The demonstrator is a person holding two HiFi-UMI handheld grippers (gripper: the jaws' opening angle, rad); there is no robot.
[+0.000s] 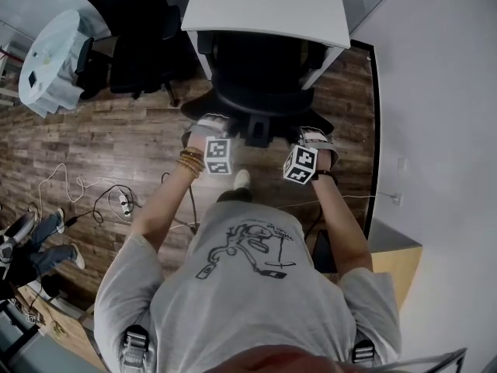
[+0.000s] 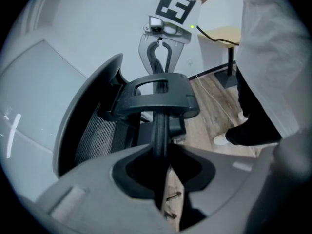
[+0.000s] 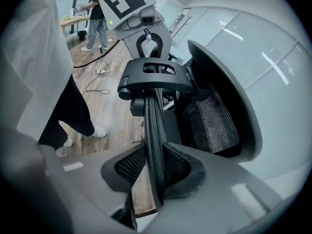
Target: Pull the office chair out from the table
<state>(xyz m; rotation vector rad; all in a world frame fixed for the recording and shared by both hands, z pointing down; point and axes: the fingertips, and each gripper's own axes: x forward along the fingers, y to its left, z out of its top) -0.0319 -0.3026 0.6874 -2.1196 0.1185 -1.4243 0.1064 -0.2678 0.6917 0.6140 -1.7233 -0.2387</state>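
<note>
The black office chair (image 1: 260, 76) stands with its seat under the white table (image 1: 264, 6), and its backrest faces me. My left gripper (image 1: 210, 127) and right gripper (image 1: 312, 140) both sit on the backrest's top edge, either side of the headrest bracket (image 1: 258, 129). In the left gripper view, the left gripper (image 2: 161, 152) is shut on the thin backrest rim (image 2: 160, 126), and the right gripper (image 2: 158, 52) shows beyond the bracket. In the right gripper view, the right gripper (image 3: 156, 157) is shut on the mesh rim (image 3: 154, 126), with the left gripper (image 3: 146, 38) opposite.
A second black chair (image 1: 132, 37) and a round white table (image 1: 50, 61) stand at the left. Cables and a power strip (image 1: 124, 202) lie on the wood floor. A wooden cabinet (image 1: 396, 263) and a white wall (image 1: 443, 115) close the right side. Another person's legs (image 1: 39, 243) show at the far left.
</note>
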